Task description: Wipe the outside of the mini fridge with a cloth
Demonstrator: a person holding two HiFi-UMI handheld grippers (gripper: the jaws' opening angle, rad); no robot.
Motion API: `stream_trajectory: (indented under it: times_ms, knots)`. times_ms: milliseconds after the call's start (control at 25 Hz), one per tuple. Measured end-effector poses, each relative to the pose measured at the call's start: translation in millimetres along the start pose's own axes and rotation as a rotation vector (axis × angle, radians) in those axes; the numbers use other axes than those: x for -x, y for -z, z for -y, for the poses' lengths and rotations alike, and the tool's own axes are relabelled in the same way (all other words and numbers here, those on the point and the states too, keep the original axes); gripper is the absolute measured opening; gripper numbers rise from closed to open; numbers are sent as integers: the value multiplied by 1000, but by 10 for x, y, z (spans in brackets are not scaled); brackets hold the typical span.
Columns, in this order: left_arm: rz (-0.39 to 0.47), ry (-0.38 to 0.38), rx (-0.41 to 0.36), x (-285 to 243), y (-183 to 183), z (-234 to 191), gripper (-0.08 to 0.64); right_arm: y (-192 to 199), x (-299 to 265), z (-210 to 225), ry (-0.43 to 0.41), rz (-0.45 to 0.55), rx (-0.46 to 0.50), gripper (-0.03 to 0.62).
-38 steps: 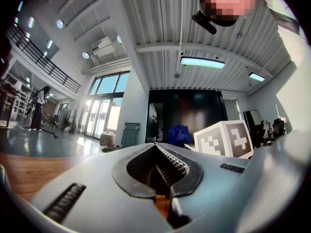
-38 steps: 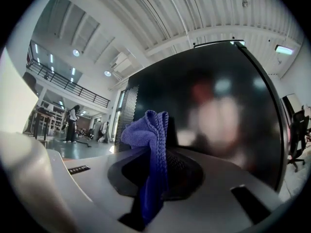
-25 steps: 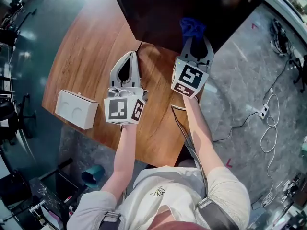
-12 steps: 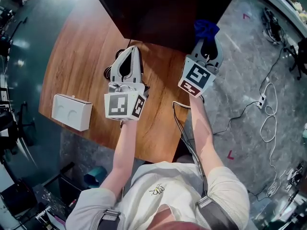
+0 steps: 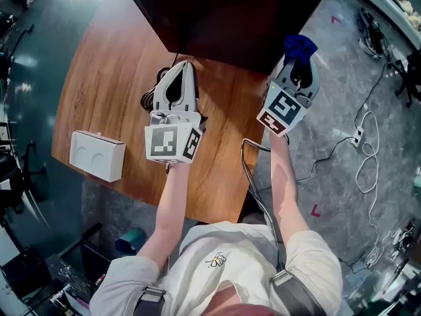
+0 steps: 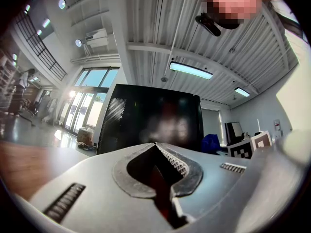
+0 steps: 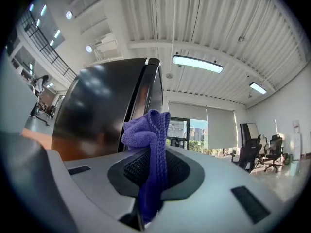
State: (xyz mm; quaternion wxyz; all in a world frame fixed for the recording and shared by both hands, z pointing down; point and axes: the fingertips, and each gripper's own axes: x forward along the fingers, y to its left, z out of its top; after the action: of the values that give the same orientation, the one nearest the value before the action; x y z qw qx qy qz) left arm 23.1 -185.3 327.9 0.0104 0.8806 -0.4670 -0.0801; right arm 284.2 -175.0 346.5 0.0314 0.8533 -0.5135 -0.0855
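Mini fridge: a black, glossy cabinet standing at the far edge of the wooden table. Its panels look rigid and smooth. It is judged heavy enough to stay put under light wiping pressure, so it needs no grasp. If it slides, brace it against a flat side.

Cloth: a blue-purple knitted piece, judged soft, light and limp. It is pinched in a bunched fold between the closed jaws of the right gripper, and a crumpled tuft stands out past the tips. That tuft is the working pad. Hold the cloth deep in the jaws so that drag on the slick panel does not pull it free. The tuft sits just beside the fridge's right front corner. Contact cannot be confirmed.

Left gripper: jaws closed tip to tip with nothing between them, pointing at the fridge front above the table.

A white box lies on the table's near left part, well apart from both grippers. Cables trail on the floor to the right.
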Motion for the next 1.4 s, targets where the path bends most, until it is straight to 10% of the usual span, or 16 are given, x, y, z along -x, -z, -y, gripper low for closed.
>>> stream_trajectory:
  times_ms: [600, 1000, 1400]
  knots:
    - [-1, -121, 5, 284, 220, -781, 5, -16, 598, -1962, -387, -27, -262, 61]
    - [-54, -230, -29, 614, 563, -1584, 5, 281, 269, -3542, -546, -7, -177, 61]
    - [-82, -312, -14, 797, 822, -2037, 5, 517, 29, -4086, -564, -28, -131, 61]
